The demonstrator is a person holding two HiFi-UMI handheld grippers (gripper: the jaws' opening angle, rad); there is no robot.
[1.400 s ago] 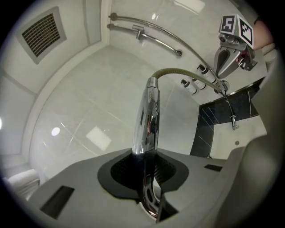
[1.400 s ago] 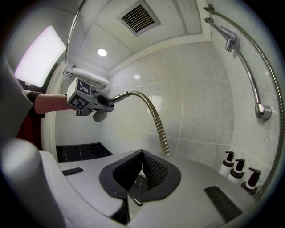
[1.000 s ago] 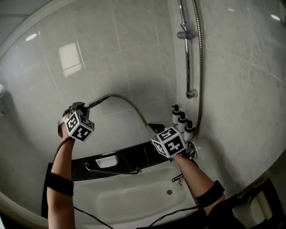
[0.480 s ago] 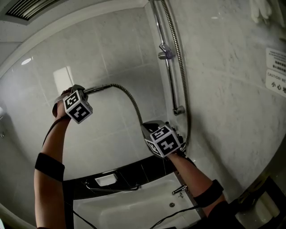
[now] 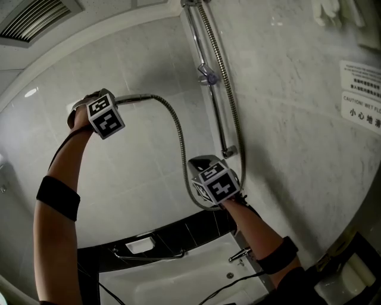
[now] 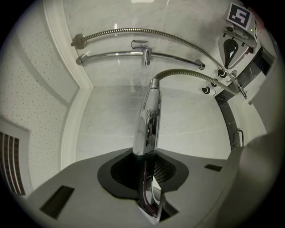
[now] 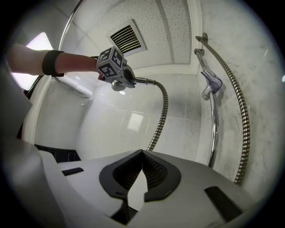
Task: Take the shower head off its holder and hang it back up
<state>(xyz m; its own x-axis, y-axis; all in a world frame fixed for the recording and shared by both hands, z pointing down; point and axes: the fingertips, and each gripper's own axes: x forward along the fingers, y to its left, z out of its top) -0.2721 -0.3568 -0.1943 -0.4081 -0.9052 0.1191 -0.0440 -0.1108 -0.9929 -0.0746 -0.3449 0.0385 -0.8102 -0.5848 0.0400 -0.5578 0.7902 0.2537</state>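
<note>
Rising up the grey marbled wall (image 5: 297, 149), a chrome vertical slide rail (image 5: 215, 113) carries a small translucent holder bracket (image 5: 208, 76). A ribbed metal hose (image 5: 178, 134) drops beside the rail, loops low and climbs to the slim chrome shower head (image 6: 149, 120). Below lie a white bathtub (image 5: 172, 271) and a black tiled ledge (image 5: 184, 226); a slatted ceiling vent (image 5: 36, 18) sits at top left. The shower head is off the holder and well apart from it, clamped by its handle in the left tongs (image 6: 148, 156). A raised arm with a black armband (image 5: 58, 196) holds them high, pointing roughly level toward the rail. The right tongs (image 7: 142, 155), jaws together on nothing, sit lower near the rail's foot, the hose loop curving just behind them.
</note>
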